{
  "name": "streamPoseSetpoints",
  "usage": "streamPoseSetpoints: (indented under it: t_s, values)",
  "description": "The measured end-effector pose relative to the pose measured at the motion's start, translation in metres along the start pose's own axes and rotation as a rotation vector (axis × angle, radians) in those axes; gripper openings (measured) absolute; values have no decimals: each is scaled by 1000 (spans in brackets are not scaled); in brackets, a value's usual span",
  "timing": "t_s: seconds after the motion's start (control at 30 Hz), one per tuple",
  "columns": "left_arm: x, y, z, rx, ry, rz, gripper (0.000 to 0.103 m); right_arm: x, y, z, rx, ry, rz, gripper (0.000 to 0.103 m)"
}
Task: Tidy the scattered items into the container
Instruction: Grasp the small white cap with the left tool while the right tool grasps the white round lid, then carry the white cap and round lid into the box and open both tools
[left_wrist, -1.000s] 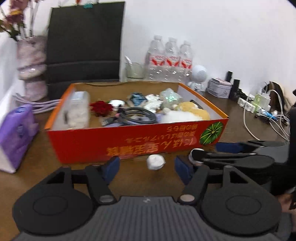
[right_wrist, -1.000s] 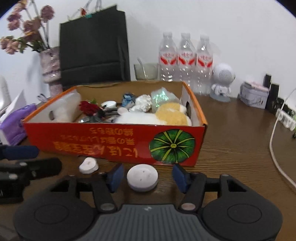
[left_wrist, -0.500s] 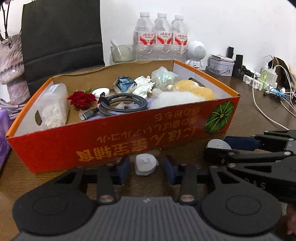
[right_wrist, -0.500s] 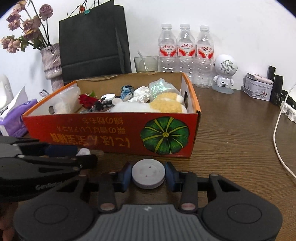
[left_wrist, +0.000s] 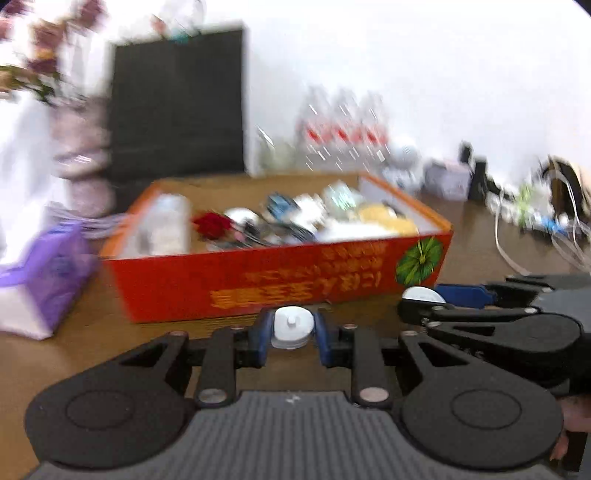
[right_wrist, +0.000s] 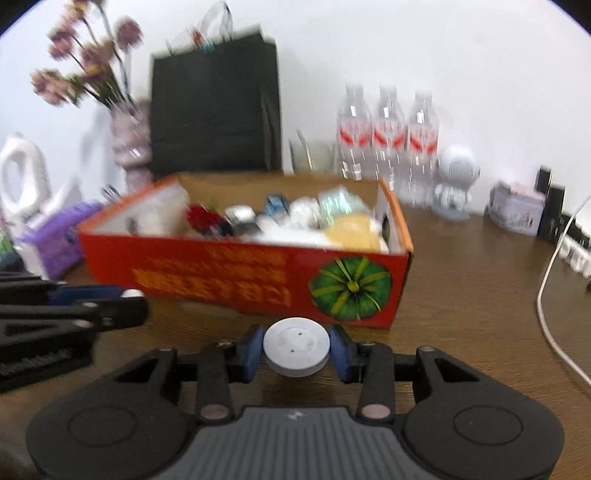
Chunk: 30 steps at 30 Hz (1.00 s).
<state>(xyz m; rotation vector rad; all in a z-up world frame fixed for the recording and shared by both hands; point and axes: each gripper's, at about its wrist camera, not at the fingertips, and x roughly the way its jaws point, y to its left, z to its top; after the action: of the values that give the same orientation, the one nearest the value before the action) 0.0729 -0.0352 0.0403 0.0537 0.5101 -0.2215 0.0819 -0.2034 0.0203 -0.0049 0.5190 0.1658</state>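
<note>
White plastic in both tools. Left gripper (left_wrist: 291, 328): jaws closing, blue pads against the flanks of a small white knobbed cap (left_wrist: 291, 324), just short of the near wall of the red cardboard box (left_wrist: 295, 284), low over the brown table (left_wrist: 92, 343). Right gripper (right_wrist: 296, 350): narrow, clamped on a flat white disc (right_wrist: 296, 345), also in front of the box's near wall, below the green pumpkin print (right_wrist: 349, 288). Hard to tell whether either piece clears the tabletop; left view badly blurred.

Judged as the carry step: two scattered items gripped, neither yet over the rim. Box already crowded, with a red flower (right_wrist: 202, 218) towards the left and a pale yellow soft lump (right_wrist: 354, 232) at the right end.

Next move, most likely: raise both pieces above the near wall, bring them forward over the inside, pick a gap among the contents, then open. Calls for enough height to clear the cardboard edge, a firm hold on the little cap, and room between the two tools, close side by side at present.
</note>
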Motion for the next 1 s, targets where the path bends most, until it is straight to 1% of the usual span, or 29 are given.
streamPoseSetpoints:
  t_s: [0.1,0.13,0.17,0.33,0.47,0.63,0.7,0.8,0.9,1.0]
  values:
    - [-46,0,-18,-19,-66,81,26,-40,14,-15,18,-67,19,38]
    - [-59,-2,-25,-13,-92,102,26,-53,19,-20,20,-86,21,38]
    - [-73,-5,-32,-11,-116,109,26,-66,24,-25,15,-104,21,38]
    - [-126,-14,-59,-49,-196,75,26,-123,46,-34,-32,-178,39,38]
    - [-165,-21,-82,-92,-259,83,26,-170,64,-52,-93,-245,41,38]
    - [-207,-38,-110,-41,-339,77,26,-216,76,-82,-70,-306,76,38]
    - [-218,-44,-113,-22,-360,77,26,-227,79,-90,-75,-332,71,38]
    - [-223,-47,-111,-2,-387,73,26,-234,76,-91,-62,-351,63,38]
    - [-217,-46,-107,-10,-380,63,26,-228,72,-88,-47,-342,60,38]
    - [-205,-40,-100,-11,-370,71,26,-216,67,-83,-43,-324,52,38]
